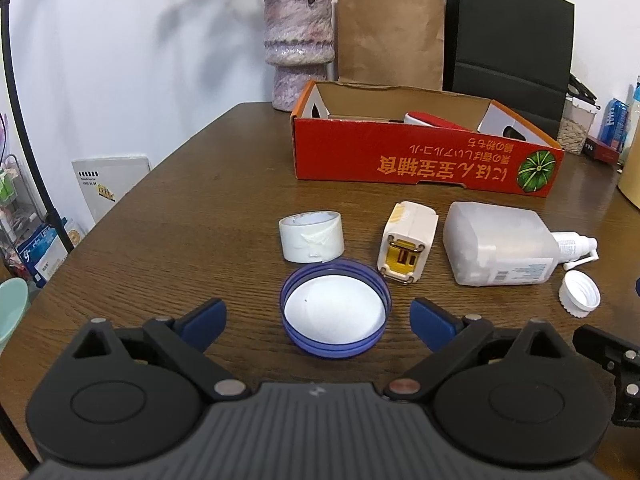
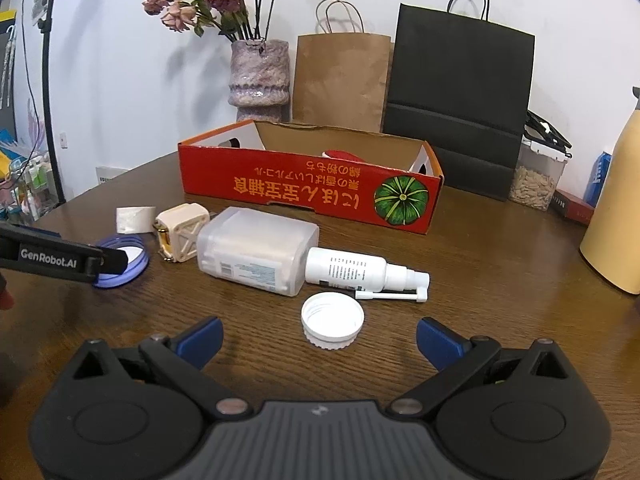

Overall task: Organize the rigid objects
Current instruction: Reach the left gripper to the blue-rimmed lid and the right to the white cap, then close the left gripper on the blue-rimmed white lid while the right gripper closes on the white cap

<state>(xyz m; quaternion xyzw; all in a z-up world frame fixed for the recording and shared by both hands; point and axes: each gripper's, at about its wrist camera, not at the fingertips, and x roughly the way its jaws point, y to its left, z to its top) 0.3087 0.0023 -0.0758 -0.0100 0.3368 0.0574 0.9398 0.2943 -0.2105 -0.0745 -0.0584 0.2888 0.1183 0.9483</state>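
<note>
My left gripper [image 1: 318,322] hangs spread wide around the blue jar lid [image 1: 335,309], my right gripper [image 2: 320,334] equally spread before the white cap [image 2: 332,321].

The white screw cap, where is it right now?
In the right wrist view the white screw cap lies open side up on the table, just ahead of the open right tool, near the spray bottle.

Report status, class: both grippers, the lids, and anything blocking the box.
Left gripper open, blue lid between its fingers. Right gripper open, white cap just ahead. Red box beyond; bottle and spray bottle lie between.
</note>
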